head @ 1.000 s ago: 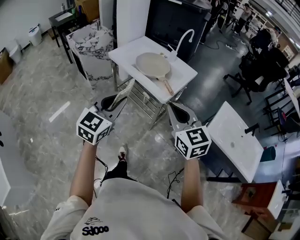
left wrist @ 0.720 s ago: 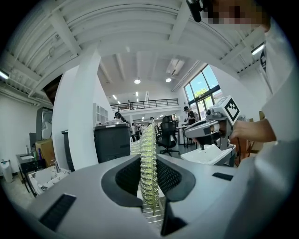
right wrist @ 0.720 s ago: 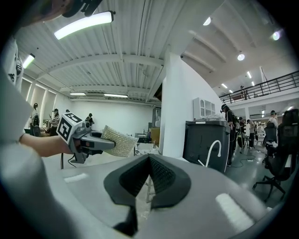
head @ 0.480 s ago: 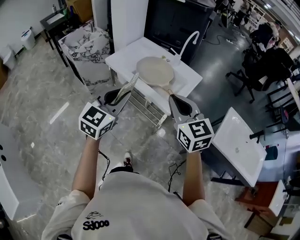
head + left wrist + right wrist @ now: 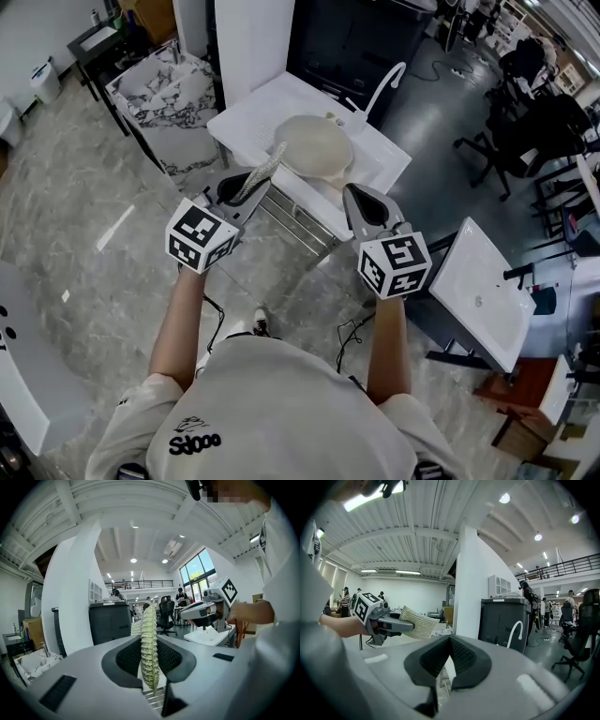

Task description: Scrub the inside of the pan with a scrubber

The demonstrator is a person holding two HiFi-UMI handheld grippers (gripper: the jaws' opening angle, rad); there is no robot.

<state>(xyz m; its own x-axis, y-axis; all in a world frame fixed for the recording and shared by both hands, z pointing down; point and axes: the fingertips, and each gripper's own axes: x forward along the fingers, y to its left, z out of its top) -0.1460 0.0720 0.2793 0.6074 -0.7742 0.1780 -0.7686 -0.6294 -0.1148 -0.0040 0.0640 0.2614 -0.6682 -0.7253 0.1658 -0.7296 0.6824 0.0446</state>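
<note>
A pale round pan (image 5: 317, 143) with a wooden handle lies on the white table (image 5: 246, 120) ahead, beside a white faucet (image 5: 382, 81). My left gripper (image 5: 246, 185) is shut on a mesh scrubber (image 5: 263, 167), which stands edge-on between its pads (image 5: 149, 645). It hovers short of the table's near edge. My right gripper (image 5: 362, 195) is level with it on the right, shut with nothing held (image 5: 449, 641). The right gripper view shows the left gripper (image 5: 396, 625) and the scrubber (image 5: 418, 623) out to its left.
A wire rack (image 5: 292, 212) hangs under the table. A marble-patterned box (image 5: 155, 80) stands at the left, with a white pillar (image 5: 248, 37) and a dark cabinet (image 5: 347, 42) behind. A white basin top (image 5: 478, 286) and office chairs (image 5: 525, 131) are at the right.
The person has stepped closer to the table. Both grippers have come forward towards the pan, the left one still holding the scrubber.
</note>
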